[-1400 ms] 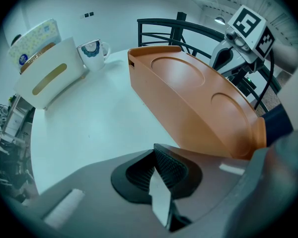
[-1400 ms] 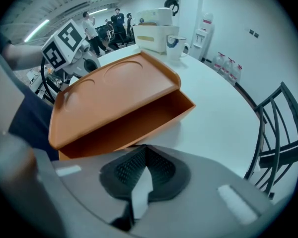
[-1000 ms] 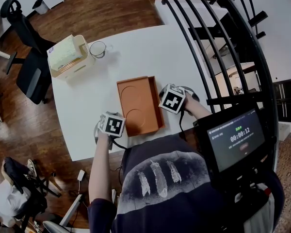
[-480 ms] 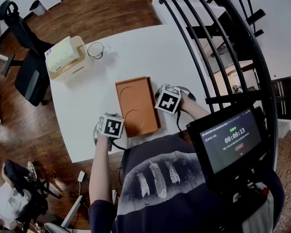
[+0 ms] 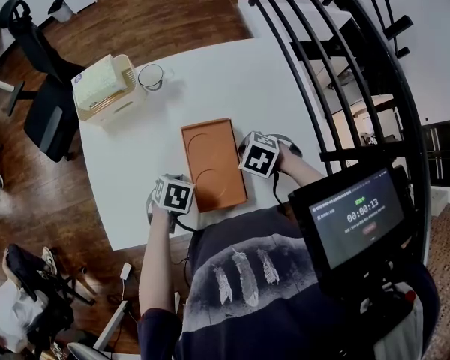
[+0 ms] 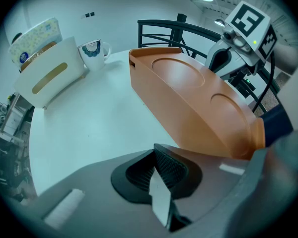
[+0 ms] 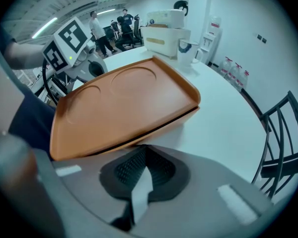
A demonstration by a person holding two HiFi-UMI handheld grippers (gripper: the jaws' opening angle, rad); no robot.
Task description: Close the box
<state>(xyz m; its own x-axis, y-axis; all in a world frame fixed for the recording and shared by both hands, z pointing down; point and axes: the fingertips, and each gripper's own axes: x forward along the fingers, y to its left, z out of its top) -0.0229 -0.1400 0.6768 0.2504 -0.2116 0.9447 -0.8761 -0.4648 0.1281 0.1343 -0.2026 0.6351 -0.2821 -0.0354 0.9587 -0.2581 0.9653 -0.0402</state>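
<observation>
The orange box (image 5: 214, 163) lies mid-table on the white table (image 5: 232, 66), between the two grippers. Its lid has come down: a moment ago the right gripper view showed a wide mouth under a raised lid, and now only a thin dark seam (image 7: 156, 129) remains along the box's right edge. Closing looks almost done (a last press may still be needed to seat the lid, I judge).

The left gripper (image 5: 173, 194) sits just beside the box's near left corner, and the right gripper (image 5: 258, 154) just beside its right side. Both have their jaws clenched together on nothing, so they serve as pushers rather than graspers.

The seam shows only in the right gripper view. In the left gripper view the box's left wall looks unbroken, and in the head view the lid simply reads flat. The head view best shows the mug (image 5: 150, 76) and tissue holder (image 5: 105, 88) standing well apart at the far left.
</observation>
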